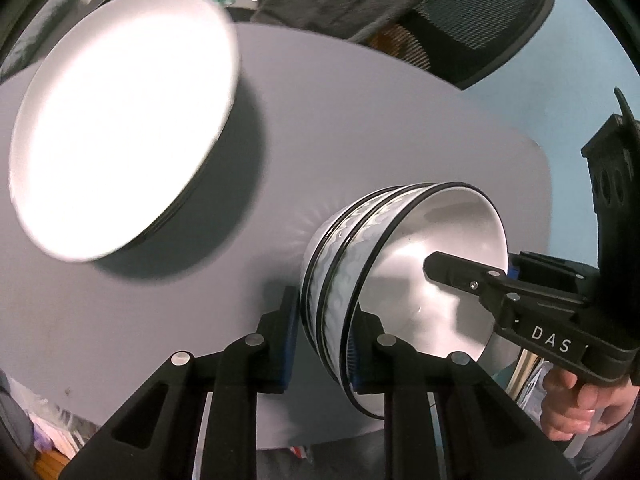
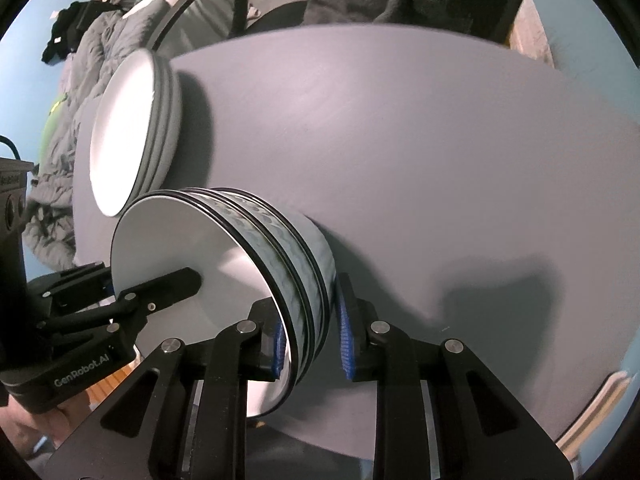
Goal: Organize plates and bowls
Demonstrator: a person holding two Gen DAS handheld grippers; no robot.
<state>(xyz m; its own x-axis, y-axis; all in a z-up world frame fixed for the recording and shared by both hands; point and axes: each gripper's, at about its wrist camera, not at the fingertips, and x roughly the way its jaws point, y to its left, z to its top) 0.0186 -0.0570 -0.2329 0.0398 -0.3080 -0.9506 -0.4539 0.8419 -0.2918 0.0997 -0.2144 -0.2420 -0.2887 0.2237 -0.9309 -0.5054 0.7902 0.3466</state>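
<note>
Grey tabletop [image 2: 400, 140], chair behind: my left gripper [image 1: 324, 344] and right gripper [image 2: 310, 340] each pinch opposite rims of the nested bowls [image 2: 240, 280] near the front edge, beside the plates [image 2: 132, 128]; next I set them down level

bowls [image 1: 352, 280]: nested stack, wave-banded, black-rimmed | plates [image 2: 132, 132]: white stack, table's left

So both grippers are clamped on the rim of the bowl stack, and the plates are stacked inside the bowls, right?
Not quite. The plates sit apart on the table, as the right wrist view shows. Both the left gripper and right gripper do clamp the bowl stack by its rim.
</note>
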